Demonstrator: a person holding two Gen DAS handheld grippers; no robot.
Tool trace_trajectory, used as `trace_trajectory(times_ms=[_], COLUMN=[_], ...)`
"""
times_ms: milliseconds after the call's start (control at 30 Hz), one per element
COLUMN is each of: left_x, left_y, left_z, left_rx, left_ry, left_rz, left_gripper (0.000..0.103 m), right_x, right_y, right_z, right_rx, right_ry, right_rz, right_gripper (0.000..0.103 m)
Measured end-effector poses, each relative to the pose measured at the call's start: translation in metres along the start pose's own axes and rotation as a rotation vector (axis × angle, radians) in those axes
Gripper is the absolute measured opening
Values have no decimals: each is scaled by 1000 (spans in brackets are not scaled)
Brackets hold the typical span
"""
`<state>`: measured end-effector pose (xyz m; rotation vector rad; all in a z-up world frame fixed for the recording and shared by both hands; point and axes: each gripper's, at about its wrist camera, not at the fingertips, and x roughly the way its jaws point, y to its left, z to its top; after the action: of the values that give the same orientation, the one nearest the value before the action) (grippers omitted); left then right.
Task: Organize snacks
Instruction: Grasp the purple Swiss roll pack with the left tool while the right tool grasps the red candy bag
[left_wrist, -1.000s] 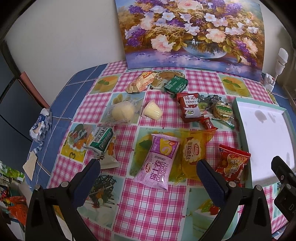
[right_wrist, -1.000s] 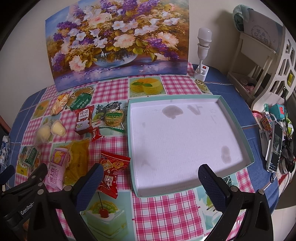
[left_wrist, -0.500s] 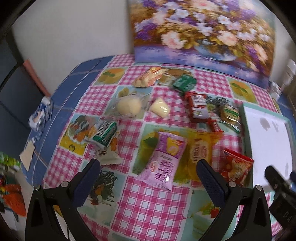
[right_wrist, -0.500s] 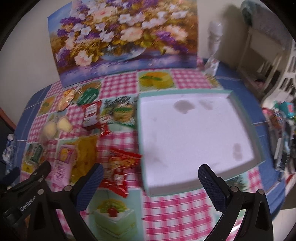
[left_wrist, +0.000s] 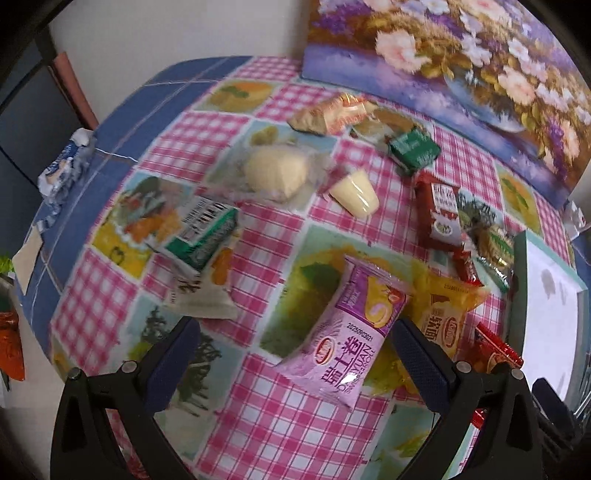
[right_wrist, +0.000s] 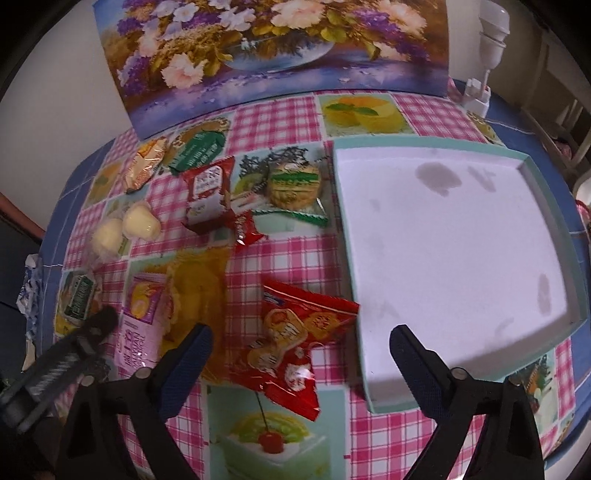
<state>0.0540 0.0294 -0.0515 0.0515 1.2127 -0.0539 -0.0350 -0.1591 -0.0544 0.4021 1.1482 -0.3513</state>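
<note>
From the left wrist we see that we have barely begun: every snack lies on the checked tablecloth (left_wrist: 258, 424). Our left gripper (left_wrist: 295, 354) is spread wide and holds nothing, with the purple swiss-roll packet (left_wrist: 347, 332) lying between its fingers and the yellow packet (left_wrist: 443, 317) just beside it. Farther off lie a green-and-white packet (left_wrist: 201, 230), a jelly cup (left_wrist: 354, 192), a dark red packet (left_wrist: 439, 210) and a small green packet (left_wrist: 413, 147). Only an edge of the teal box (left_wrist: 519, 288) shows here.

From the right wrist, the teal box (right_wrist: 354, 295) holds no snacks; its white floor shows only a few stains. Our right gripper (right_wrist: 301, 350) is likewise released and wide, and the red biscuit packet (right_wrist: 295, 332) lies between its fingers, touching the box wall. We judge all the sorting remains.
</note>
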Motion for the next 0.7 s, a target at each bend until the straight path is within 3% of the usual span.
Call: trace_trajectory(times_ms=[133,300,433,500,700], left_x=[9,21,31,35,48], left_y=[-10,-24,-32,-36,-43], left_z=[0,-4,-8,-9,-9], left_rx=[29,85,117,129,130], left_ry=[23,61,92,104,122], left_rz=[-11,-6,-21,-24,-17], left_gripper=[102,78,70,59,50], right_x=[2,13,30,35,39], right_y=[6,8,6,6,8], right_z=[3,2,1,-2,-3], right_rx=[-21,-36,-35,-36,-50], right_ry=[11,59,110,125,117], right_rz=[41,39,35,37,41], right_gripper=[79,66,55,54,52])
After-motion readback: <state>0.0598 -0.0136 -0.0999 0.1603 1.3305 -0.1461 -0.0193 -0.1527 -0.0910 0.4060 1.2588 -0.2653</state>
